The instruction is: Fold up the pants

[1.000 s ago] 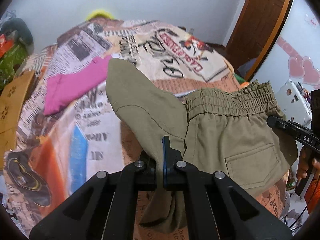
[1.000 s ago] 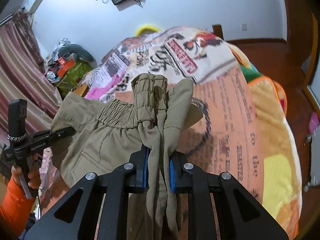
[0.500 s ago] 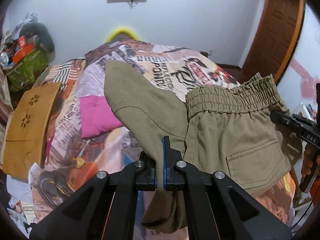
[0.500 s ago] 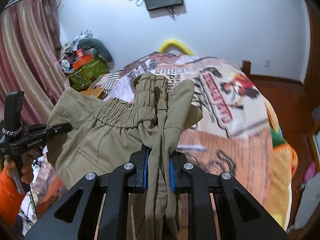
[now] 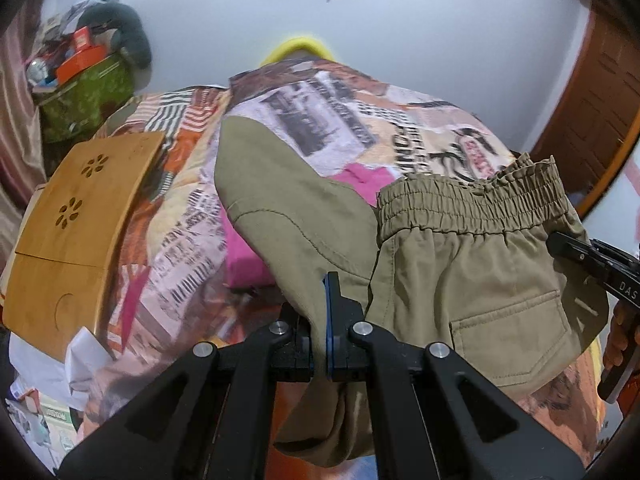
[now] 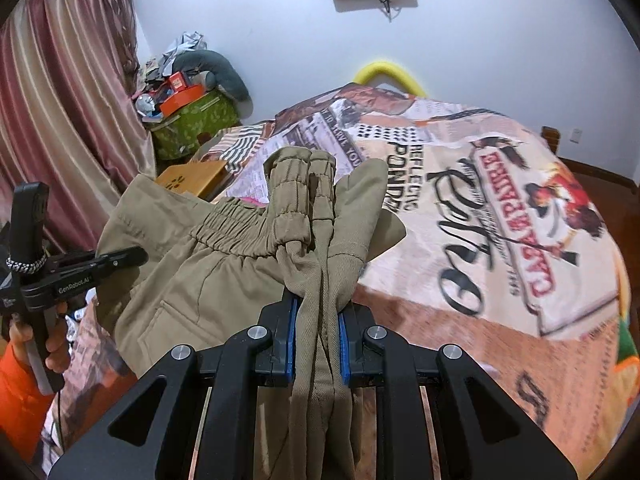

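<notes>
Pants (image 5: 472, 272) in olive khaki are hanging in the air between my two grippers, lifted over the bed (image 6: 480, 208) with its newspaper-print cover. My left gripper (image 5: 320, 320) is pinching a thin flap of the fabric; its jaws are pressing nearly flat together with only that single layer between the blue pads (image 5: 329, 320). From that grip the cloth is fanning up toward 11 o'clock as a broad rounded panel, while the gathered elastic waistband (image 5: 472, 204) is stretching off toward 2 o'clock, with a patch pocket (image 5: 516, 336) showing below it at 3 o'clock.

My right gripper (image 6: 316, 344) is clamping a thick bunched rope of the same pants, so its jaws are standing narrowly apart around the wad. Above that grip the doubled waistband is sticking up toward 12 o'clock, and the rest of the garment is spreading toward 9 o'clock, where my left gripper is coming into the right wrist view with my left hand (image 6: 56, 344) wrapping its handle, an orange sleeve (image 6: 16, 392) below it.

A pink garment (image 5: 244, 252) is lying on the bed behind the raised panel, at about 10 o'clock from my left jaws. A wooden board (image 5: 80, 216) with flower-shaped cut-outs is sitting at 9 o'clock in the left wrist view. A yellow curved thing (image 6: 390, 74) is peeking over the far edge of the bed at 12 o'clock.
</notes>
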A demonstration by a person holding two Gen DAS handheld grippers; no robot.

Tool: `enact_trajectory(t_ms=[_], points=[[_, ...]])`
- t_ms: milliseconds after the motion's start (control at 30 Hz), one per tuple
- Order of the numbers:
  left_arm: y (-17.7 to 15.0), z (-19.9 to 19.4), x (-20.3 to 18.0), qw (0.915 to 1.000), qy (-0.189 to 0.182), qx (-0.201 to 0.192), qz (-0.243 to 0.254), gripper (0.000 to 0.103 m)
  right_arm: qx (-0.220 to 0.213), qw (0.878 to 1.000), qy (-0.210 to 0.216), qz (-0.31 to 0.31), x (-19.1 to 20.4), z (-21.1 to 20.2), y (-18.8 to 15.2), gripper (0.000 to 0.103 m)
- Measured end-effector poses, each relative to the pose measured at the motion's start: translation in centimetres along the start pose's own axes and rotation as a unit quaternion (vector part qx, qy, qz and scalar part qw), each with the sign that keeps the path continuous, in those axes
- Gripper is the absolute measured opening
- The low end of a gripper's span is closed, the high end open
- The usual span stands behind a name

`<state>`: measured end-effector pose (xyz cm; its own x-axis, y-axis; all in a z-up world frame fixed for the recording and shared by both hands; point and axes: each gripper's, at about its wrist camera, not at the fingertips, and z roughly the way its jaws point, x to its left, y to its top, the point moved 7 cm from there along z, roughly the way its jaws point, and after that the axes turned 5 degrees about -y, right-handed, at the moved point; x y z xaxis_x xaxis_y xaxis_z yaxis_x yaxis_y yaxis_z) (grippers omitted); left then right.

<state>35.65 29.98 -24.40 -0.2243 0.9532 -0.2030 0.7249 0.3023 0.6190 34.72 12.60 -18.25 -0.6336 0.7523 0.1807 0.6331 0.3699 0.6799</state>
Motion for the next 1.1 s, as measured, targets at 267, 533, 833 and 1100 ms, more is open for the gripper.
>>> enact_trajectory(t_ms=[267,533,833,1100], points=[[3.0,3.3,4.6,0.9995,0.029,-0.013,-0.005,0.003,0.003,1.0,0.007,-0.019,1.9,5.1,3.0,0.014],[5.6,7.4,7.7,0.9986,0.05,-0.016,-0.003,0.003,0.001,1.0,0.0,-0.023,2.3,10.3,6.0,0.014],[3.6,12.6,10.4,0.9972,0.058,0.042,-0.021,0.003,0.041,0.999,-0.013,0.0,0.8,15.3,4.9,0.015],[1.7,12.6,11.3,0.9932,0.093,0.07,-0.004,0.008,0.068,0.997,-0.031,0.012,-1.4,13.9,3.2,0.028]])
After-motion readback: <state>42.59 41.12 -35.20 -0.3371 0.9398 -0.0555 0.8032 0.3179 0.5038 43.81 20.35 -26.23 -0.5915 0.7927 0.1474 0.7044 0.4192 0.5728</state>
